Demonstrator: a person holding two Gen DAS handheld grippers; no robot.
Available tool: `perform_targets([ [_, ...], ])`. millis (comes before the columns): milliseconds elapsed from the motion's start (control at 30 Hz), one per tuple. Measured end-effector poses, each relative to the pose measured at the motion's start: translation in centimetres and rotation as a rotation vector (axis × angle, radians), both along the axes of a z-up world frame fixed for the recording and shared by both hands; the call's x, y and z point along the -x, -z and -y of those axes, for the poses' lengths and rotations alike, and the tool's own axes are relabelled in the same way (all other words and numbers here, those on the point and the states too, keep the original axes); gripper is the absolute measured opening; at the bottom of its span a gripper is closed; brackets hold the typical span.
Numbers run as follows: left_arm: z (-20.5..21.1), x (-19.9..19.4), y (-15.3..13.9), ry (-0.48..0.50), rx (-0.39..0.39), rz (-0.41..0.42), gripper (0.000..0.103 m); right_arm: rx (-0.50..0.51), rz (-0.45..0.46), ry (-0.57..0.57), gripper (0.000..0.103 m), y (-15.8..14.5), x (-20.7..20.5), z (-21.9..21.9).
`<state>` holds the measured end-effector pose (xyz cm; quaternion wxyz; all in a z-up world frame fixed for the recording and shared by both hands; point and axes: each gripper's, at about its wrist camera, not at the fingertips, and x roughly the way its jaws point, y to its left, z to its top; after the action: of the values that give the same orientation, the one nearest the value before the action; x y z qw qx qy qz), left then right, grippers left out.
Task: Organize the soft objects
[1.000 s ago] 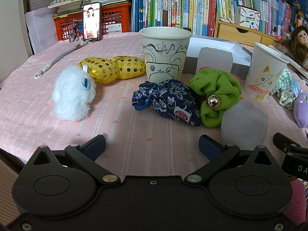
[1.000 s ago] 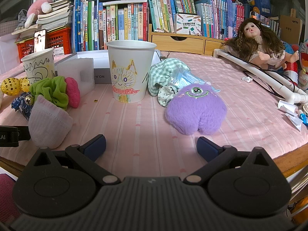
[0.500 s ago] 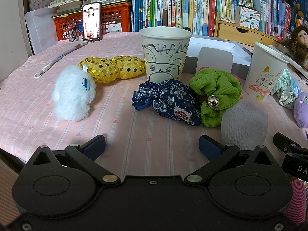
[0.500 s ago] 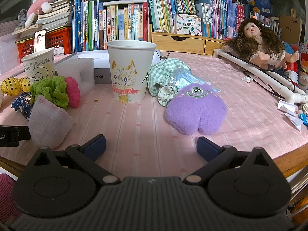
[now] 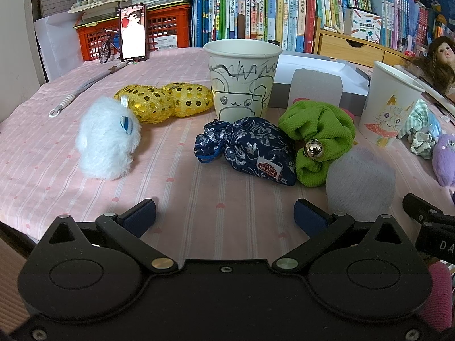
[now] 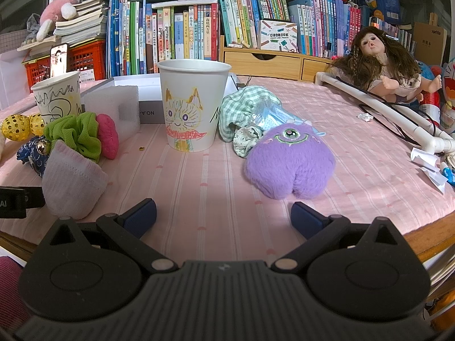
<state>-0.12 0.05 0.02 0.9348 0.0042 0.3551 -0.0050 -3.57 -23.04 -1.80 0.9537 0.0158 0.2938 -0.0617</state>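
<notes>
Soft toys sit untouched on the pink tablecloth (image 5: 182, 199): left gripper (image 5: 224, 214) spread wide, empty; right gripper (image 6: 223, 213) likewise, purple plush (image 6: 288, 162) just beyond

surface: pink striped tablecloth (image 5: 184, 199) covering table
lying on it: white plush (image 5: 106, 139), navy pouch (image 5: 250, 147), green scrunchie (image 5: 318, 139), purple plush (image 6: 288, 162)
standing on it: two paper cups (image 5: 241, 82)
</notes>
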Motion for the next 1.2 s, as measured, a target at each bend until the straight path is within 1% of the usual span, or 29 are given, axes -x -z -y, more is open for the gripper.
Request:
perform_targets([
  [100,0.0,0.0,0.0,0.001,0.0,0.002,0.103,-0.002,0.008,0.0,0.103,0.5,-0.1,-0.2],
  [200,0.0,0.0,0.1,0.004,0.0,0.005,0.103,-0.002,0.023,0.0,0.103,0.3,-0.1,0.0],
  [433,-0.2,0.2,0.1,0.014,0.001,0.011,0.103,-0.007,0.021,-0.007,0.103,0.1,0.3,0.1],
  [667,-0.6,0.4,-0.8,0.053,0.031,-0.01,0.103,-0.071,0.051,-0.027,0.103,-0.6,0.5,1.1],
  [733,-0.6,0.8,-1.3,0.069,0.043,0.006,0.103,-0.069,0.068,-0.028,0.103,-0.9,0.5,1.4],
  [900,-0.1,1.8,-2.8,0.113,0.044,0.055,0.103,-0.047,0.105,-0.02,0.103,-1.7,0.4,2.3],
  [1033,0.7,2.8,-4.0,0.159,0.066,0.089,0.103,-0.042,0.126,-0.001,0.103,-2.1,0.3,3.4],
  [1200,1.7,3.7,-4.8,0.218,0.08,0.122,0.103,-0.027,0.149,0.016,0.103,-2.5,0.2,4.5],
])
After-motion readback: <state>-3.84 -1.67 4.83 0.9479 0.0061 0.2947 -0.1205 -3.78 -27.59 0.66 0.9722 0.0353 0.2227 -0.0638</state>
